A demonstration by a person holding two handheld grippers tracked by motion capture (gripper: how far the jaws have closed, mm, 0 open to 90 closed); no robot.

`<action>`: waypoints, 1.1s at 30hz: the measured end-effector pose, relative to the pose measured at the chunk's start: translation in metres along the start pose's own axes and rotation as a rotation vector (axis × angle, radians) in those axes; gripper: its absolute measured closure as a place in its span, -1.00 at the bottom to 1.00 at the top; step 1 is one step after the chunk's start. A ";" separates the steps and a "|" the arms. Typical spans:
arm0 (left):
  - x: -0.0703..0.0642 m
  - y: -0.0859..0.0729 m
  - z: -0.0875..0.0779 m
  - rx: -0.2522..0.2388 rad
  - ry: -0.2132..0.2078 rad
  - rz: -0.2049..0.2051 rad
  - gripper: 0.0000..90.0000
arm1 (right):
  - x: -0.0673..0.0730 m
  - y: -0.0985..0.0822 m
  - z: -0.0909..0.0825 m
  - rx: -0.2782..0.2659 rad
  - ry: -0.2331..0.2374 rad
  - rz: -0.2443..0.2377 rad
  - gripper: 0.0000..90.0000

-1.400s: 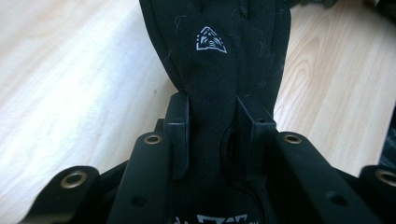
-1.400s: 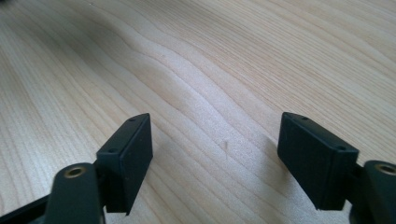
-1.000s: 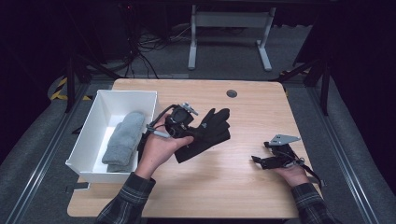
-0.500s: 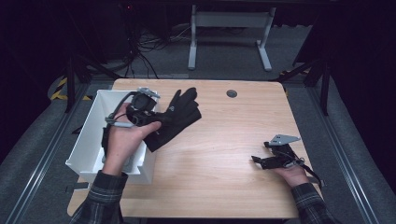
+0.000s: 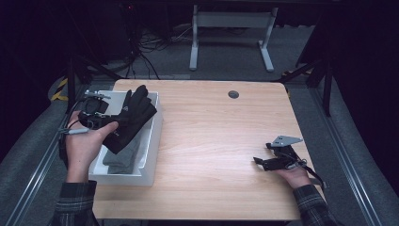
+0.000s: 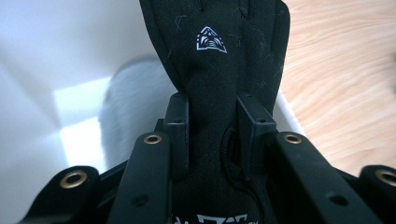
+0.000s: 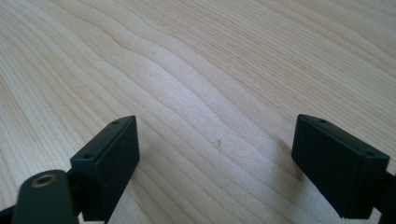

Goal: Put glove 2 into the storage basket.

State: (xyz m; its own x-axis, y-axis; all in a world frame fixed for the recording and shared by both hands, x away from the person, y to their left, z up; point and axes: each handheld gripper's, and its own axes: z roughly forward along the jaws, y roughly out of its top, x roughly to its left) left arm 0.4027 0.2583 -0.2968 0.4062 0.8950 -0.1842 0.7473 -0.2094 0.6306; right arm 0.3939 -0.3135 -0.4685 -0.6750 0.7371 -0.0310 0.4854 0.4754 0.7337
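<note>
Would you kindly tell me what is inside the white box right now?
A grey folded cloth lies in the white box. The black glove, held in the left tool, hangs over it and covers the far part of the box's inside.

Light wooden rectangular desk (image 5: 221,141) with rounded corners; a round dark grommet hole (image 5: 233,94) sits near its far edge. Grey carpet floor (image 5: 226,61) all around. Beyond the desk stands a white metal table frame (image 5: 230,28), with a tangle of black cables (image 5: 150,47) to its left. Room dark; the desk top is brightly lit.
</note>
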 end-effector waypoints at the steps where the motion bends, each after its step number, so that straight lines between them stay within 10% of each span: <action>1: 0.004 -0.002 0.003 0.008 0.006 -0.012 0.54 | 0.000 0.000 0.000 0.000 0.000 0.000 -0.65; 16: 0.033 -0.025 0.057 0.090 0.067 -0.072 0.42 | 0.000 0.000 0.000 0.000 0.000 0.000 -0.65; 33: 0.022 -0.011 0.034 0.027 0.117 -0.039 -0.24 | 0.000 0.000 0.000 0.000 0.000 0.000 -0.65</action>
State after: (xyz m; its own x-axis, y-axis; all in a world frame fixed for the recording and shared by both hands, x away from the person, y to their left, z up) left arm 0.4218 0.2664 -0.3335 0.3135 0.9422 -0.1182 0.7760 -0.1825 0.6038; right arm 0.3940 -0.3135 -0.4685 -0.6750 0.7372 -0.0307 0.4856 0.4752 0.7337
